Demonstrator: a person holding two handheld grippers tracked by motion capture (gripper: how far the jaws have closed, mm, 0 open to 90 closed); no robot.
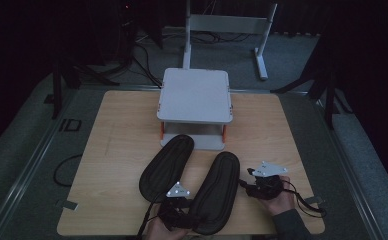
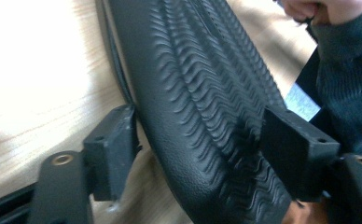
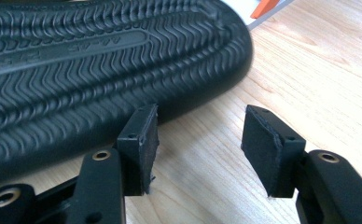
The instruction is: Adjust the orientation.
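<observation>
The right-hand black slipper [image 1: 216, 192] lies sole up on the wooden table [image 1: 117, 150], near the front edge, its long axis running from about seven o'clock at the heel to one o'clock at the toe. Its twin, the left-hand slipper [image 1: 166, 166], lies just beside it at about ten o'clock, on much the same slant, its toe reaching toward the white two-tier rack [image 1: 196, 95] at twelve.

We judge the coming move to turn on the heel end of the right-hand slipper. Our left gripper [image 1: 179, 207] sits right at that heel; in the left gripper view the ridged sole [image 2: 202, 93] passes between the two jaws, which straddle it. The jaws stand apart, and we cannot tell whether the pads are pressing on the rubber yet. Our right gripper [image 1: 246, 184] waits at three o'clock of the same slipper, at mid-length, its jaws spread with only bare table between them; the slipper's edge [image 3: 123, 70] lies just off its left jaw.

So the left gripper is the nearer one. The sole is matt black rubber with wavy tread ridges running lengthwise and a smooth rounded rim.
</observation>
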